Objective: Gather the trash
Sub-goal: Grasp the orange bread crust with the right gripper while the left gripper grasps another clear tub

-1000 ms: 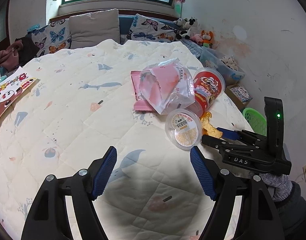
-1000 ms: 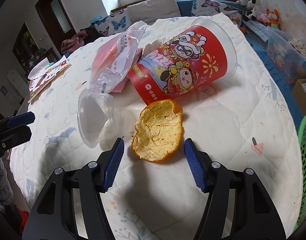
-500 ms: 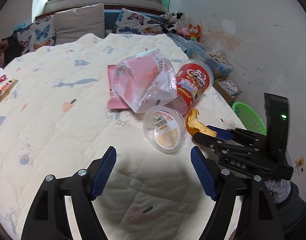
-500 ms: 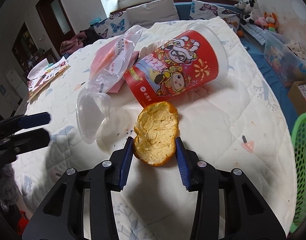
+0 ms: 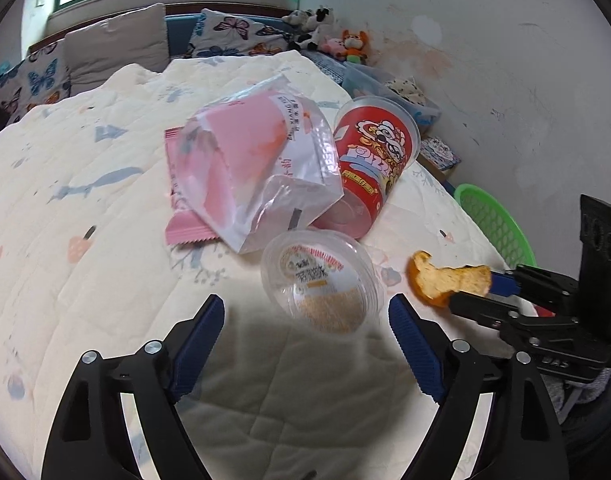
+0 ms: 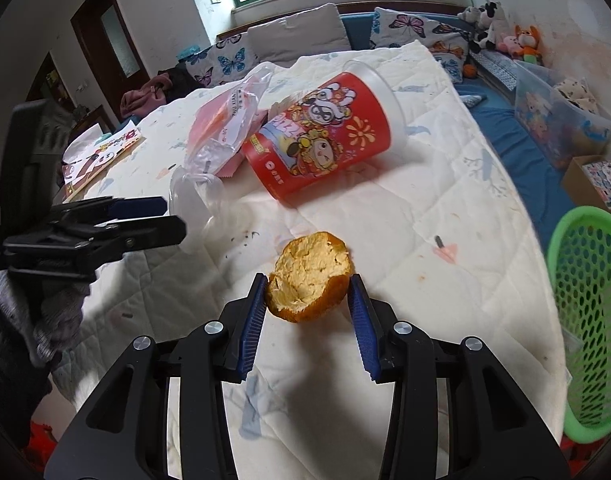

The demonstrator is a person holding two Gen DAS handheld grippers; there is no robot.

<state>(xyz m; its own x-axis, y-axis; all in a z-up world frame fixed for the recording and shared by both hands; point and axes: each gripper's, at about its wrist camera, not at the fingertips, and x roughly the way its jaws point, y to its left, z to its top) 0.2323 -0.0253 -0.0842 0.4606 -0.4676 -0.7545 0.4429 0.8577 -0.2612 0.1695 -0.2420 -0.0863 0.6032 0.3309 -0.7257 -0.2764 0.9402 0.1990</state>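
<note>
My right gripper point(image 6: 307, 300) is shut on an orange peel point(image 6: 309, 278) and holds it above the quilt; the peel also shows in the left wrist view point(image 5: 445, 280). My left gripper point(image 5: 305, 320) is open, just short of a clear plastic cup point(image 5: 321, 280) lying on its side. Behind the cup lie a clear and pink plastic bag point(image 5: 257, 168) and a red snack tub point(image 5: 369, 168) on its side. The tub point(image 6: 325, 140), the bag point(image 6: 225, 120) and the cup point(image 6: 193, 204) also show in the right wrist view.
A green mesh basket point(image 6: 589, 312) stands off the right edge of the quilt-covered table point(image 6: 445, 208); it also shows in the left wrist view point(image 5: 493, 224). Picture books point(image 6: 101, 156) lie at the far left. Cushions, toys and boxes are beyond.
My right gripper closed on the orange peel and lifted it off the quilt. My left gripper moved forward toward the clear cup and stayed open.
</note>
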